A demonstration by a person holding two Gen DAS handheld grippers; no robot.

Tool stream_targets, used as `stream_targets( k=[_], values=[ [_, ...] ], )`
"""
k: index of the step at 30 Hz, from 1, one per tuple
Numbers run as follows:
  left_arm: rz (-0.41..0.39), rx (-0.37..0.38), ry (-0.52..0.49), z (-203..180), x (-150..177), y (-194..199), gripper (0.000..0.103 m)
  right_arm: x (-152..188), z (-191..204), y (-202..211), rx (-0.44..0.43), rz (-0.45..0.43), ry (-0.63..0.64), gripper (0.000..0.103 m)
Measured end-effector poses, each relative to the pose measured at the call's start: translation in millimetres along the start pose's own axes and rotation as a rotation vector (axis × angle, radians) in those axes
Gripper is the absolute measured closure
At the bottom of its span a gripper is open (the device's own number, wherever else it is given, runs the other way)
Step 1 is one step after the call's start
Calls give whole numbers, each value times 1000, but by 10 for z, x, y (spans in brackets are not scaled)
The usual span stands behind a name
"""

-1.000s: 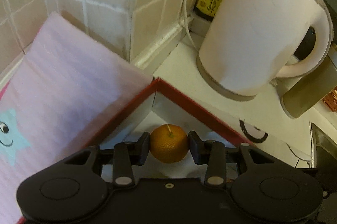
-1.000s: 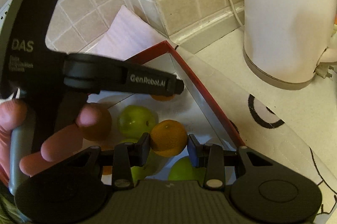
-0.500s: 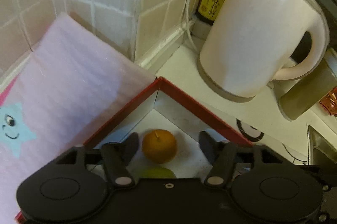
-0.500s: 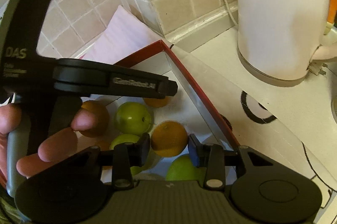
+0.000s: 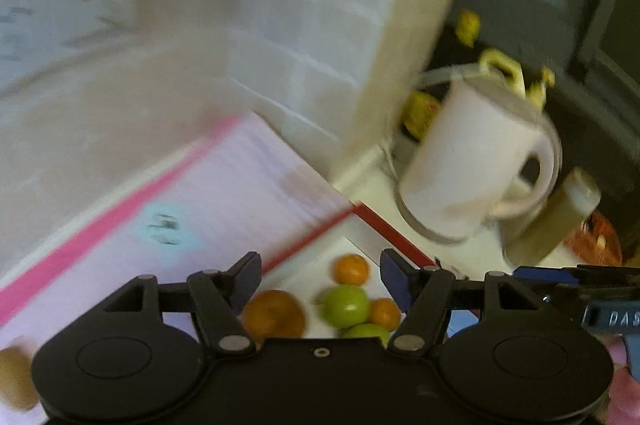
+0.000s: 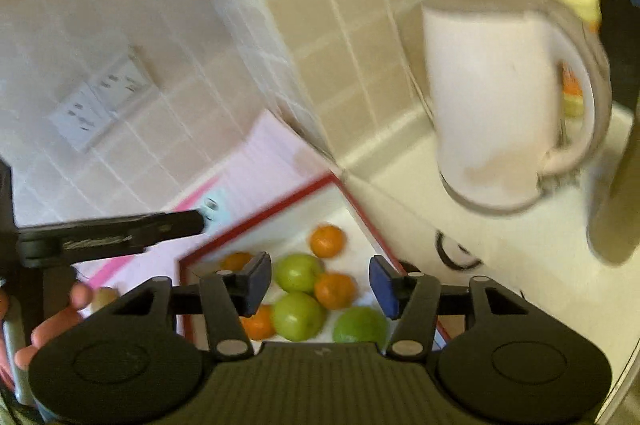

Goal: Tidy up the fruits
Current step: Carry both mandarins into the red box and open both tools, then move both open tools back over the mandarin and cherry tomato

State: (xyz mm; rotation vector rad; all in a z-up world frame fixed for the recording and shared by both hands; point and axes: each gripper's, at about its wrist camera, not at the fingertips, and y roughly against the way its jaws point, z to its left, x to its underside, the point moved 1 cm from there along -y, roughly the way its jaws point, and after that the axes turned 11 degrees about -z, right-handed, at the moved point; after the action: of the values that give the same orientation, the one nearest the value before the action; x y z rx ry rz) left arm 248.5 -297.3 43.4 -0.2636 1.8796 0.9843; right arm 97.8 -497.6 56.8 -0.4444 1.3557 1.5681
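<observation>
Both grippers empty above the fruit box

Right now my left gripper [image 5: 320,275] hangs with its jaws spread wide and nothing between them. My right gripper [image 6: 322,281] is just as wide apart and just as empty. Below both sits the red-rimmed box [image 6: 256,221] with its white floor, and the fruit lies loose in it.

From the right wrist view I see an orange [image 6: 327,241] near the far corner, another orange [image 6: 335,290] closer in, touching a green apple [image 6: 298,272] on its left. A second green apple [image 6: 298,315] and a third [image 6: 360,325] lie nearer my fingers, with one more orange [image 6: 258,323] beside the left finger and another [image 6: 236,261] at the box's left wall.

Left of the box lies a pink cloth [image 5: 224,193] with a pale blue figure on it. Beyond the box's far corner a white kettle [image 6: 496,97] stands on the pale counter [image 6: 532,265], against the tiled wall [image 6: 340,5]. My left hand [image 6: 52,325] shows at the left edge of the right view, wrapped round its handle. Both views are blurred.
</observation>
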Motion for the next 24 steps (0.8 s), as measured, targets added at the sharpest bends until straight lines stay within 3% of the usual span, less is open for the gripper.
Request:
stream_targets(
  k=[7,13,19,24],
  values=[
    [-177,-208,55,715,-155,1360,24,-135,735,235,-172,-60,76,36],
    [-225,-389,113,1178,137,2282,24,13,1476,146,-311,-19,159,36],
    [-203,-471,163,1485,575,2652,24,262,2153,-44,-382,72,222,37],
    [-173,-458,213,1699,917,2727,24,448,2529,-269,-400,129,255,37]
  ],
)
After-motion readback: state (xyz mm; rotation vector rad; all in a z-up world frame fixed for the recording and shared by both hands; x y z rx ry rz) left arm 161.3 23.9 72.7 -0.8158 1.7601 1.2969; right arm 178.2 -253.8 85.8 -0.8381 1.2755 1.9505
